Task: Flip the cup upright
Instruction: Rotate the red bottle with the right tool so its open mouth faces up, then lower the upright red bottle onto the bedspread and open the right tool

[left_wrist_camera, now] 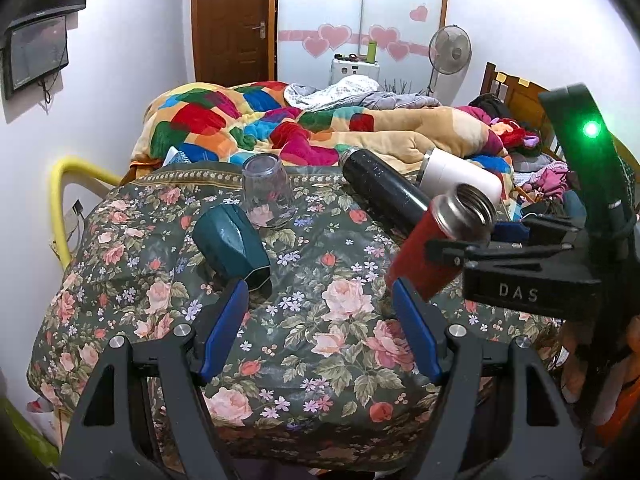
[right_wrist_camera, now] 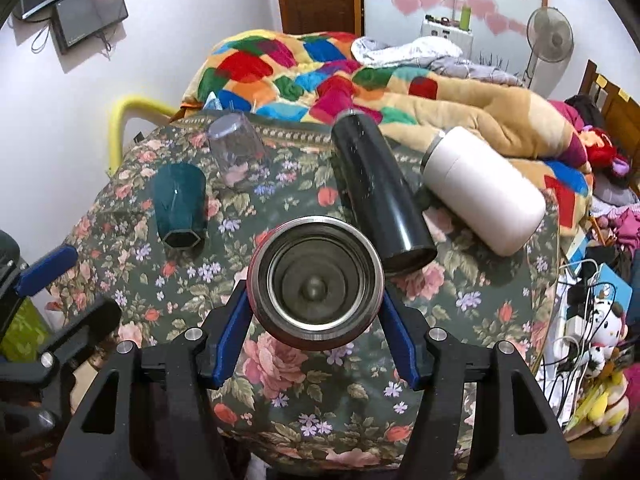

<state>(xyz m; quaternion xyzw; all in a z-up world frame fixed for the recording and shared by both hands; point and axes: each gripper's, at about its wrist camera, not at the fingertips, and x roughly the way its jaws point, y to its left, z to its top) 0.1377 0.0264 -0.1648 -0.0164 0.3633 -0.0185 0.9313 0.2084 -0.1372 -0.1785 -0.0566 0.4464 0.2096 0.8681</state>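
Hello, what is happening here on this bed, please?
The right gripper holds a red steel flask above the floral quilt, mouth tilted up. The left gripper is open and empty. A teal cup, black flask and white flask lie on their sides; a clear cup stands upside down.

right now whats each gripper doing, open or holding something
Left gripper: open, holding nothing.
Right gripper: shut on the red flask, mouth toward the camera.
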